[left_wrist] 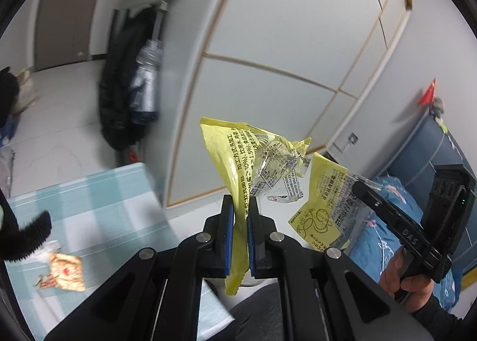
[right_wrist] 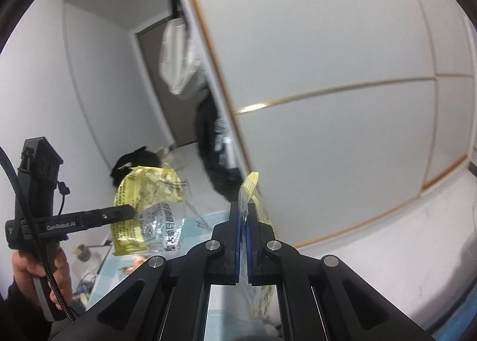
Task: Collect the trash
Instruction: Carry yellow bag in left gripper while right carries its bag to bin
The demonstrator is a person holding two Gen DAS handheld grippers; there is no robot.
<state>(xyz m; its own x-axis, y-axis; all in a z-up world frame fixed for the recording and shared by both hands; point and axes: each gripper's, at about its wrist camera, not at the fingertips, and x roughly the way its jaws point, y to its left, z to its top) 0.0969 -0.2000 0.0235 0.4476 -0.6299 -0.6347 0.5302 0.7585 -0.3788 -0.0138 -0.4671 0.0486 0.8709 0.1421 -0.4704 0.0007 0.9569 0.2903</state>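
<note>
In the left wrist view my left gripper [left_wrist: 241,202] is shut on a crumpled yellow snack wrapper [left_wrist: 226,156], which hangs in the air above the table edge. To its right, my right gripper [left_wrist: 357,186] holds a second yellow and clear wrapper [left_wrist: 322,201]. The right wrist view shows the right gripper [right_wrist: 243,207] shut on that thin wrapper [right_wrist: 253,189], pinched flat between the blue pads. At its left, the left gripper [right_wrist: 128,211] carries its yellow wrapper [right_wrist: 143,192]. A beige and red wrapper [left_wrist: 65,272] lies on the table.
A table with a blue checked cloth [left_wrist: 98,209] is at lower left. White wardrobe doors [left_wrist: 283,43] fill the background, with dark clothing [left_wrist: 119,87] hanging beside them. Blue bedding [left_wrist: 396,201] is at right. A hand [left_wrist: 408,275] grips the right handle.
</note>
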